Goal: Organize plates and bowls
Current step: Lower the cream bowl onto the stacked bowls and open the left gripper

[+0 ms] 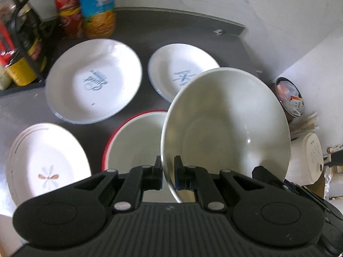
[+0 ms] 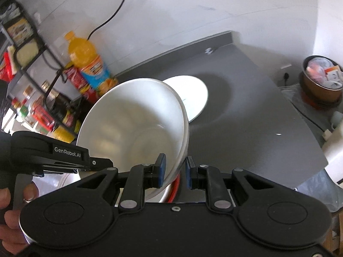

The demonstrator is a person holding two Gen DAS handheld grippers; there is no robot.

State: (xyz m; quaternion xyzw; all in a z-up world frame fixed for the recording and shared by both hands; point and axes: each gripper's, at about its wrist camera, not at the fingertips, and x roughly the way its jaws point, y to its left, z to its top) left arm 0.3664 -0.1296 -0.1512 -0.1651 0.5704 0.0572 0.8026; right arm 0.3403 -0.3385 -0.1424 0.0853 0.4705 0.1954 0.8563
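Note:
My left gripper point(image 1: 167, 171) is shut on the rim of a white bowl point(image 1: 227, 124) and holds it tilted above the grey counter point(image 1: 182, 30). Under it stands a red-rimmed white bowl point(image 1: 133, 143). My right gripper point(image 2: 175, 169) has its fingers either side of the same white bowl's point(image 2: 133, 124) opposite rim, not fully closed. On the counter lie a large printed plate point(image 1: 94, 81), a smaller printed plate point(image 1: 178, 68), also in the right wrist view point(image 2: 193, 94), and a flower-pattern plate point(image 1: 45, 162).
Bottles of orange drink point(image 1: 98, 8) and cola point(image 1: 68, 6) stand at the back left beside a black wire rack point(image 1: 21, 42) of condiments. Off the counter's right edge are a full bin point(image 2: 323, 77) and a white appliance point(image 1: 308, 156).

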